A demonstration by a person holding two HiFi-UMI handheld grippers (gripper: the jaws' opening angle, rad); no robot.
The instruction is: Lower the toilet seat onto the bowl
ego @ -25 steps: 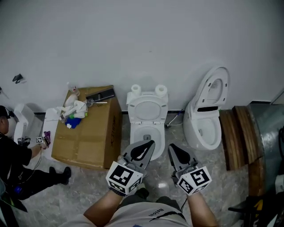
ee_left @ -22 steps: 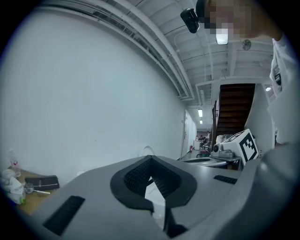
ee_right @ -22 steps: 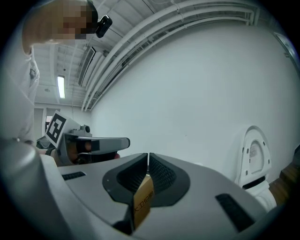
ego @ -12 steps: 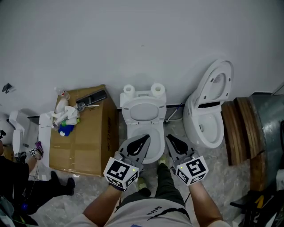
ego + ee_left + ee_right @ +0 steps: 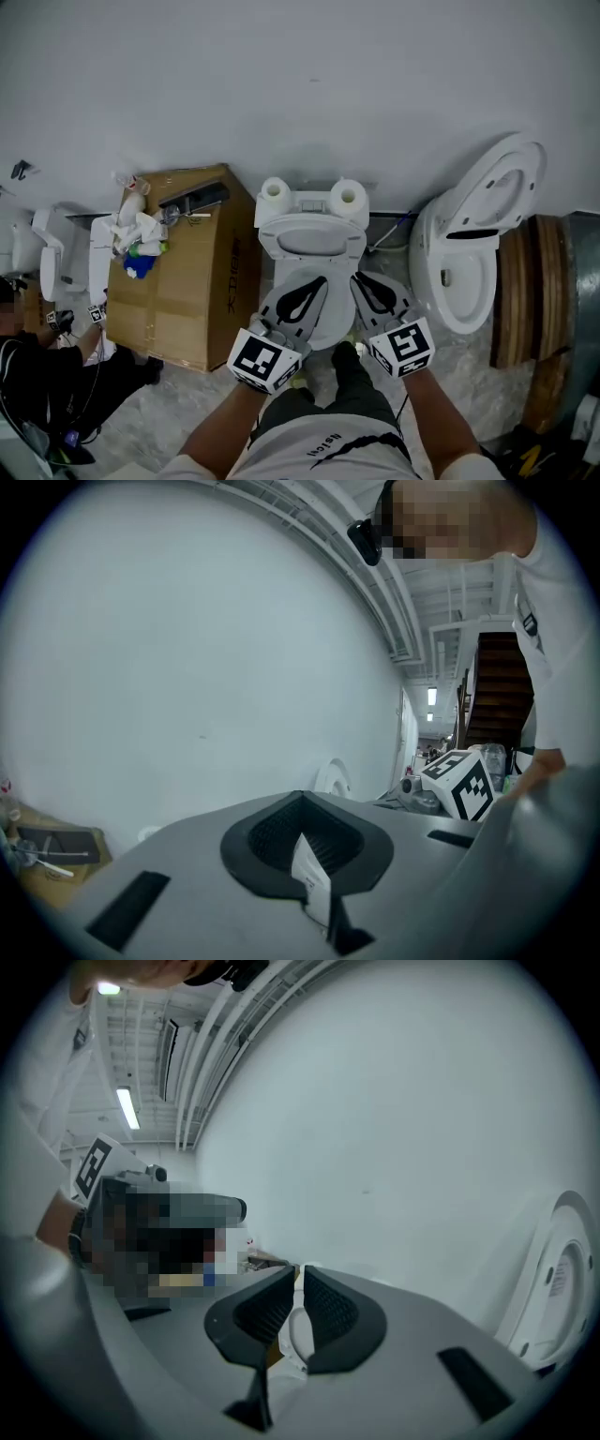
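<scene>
Floor (image 5: 473, 375): cardboard box (image 5: 187, 291) L, toilet (image 5: 309, 232) ctr, 2nd toilet (image 5: 464, 272) R, wood planks (image 5: 525, 291).

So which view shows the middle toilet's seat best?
The head view: the toilet seat shows from above, raised over the bowl. The right gripper view gives only a white sliver between its jaws; the left gripper view's own jaws block it.

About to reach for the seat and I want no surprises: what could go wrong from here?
Both the left hand-held gripper and the right hand-held gripper are shut, short of the raised seat. Shut jaws could only push it, and it might slam onto the bowl. Two rolls on the tank behind it could get knocked off.
</scene>
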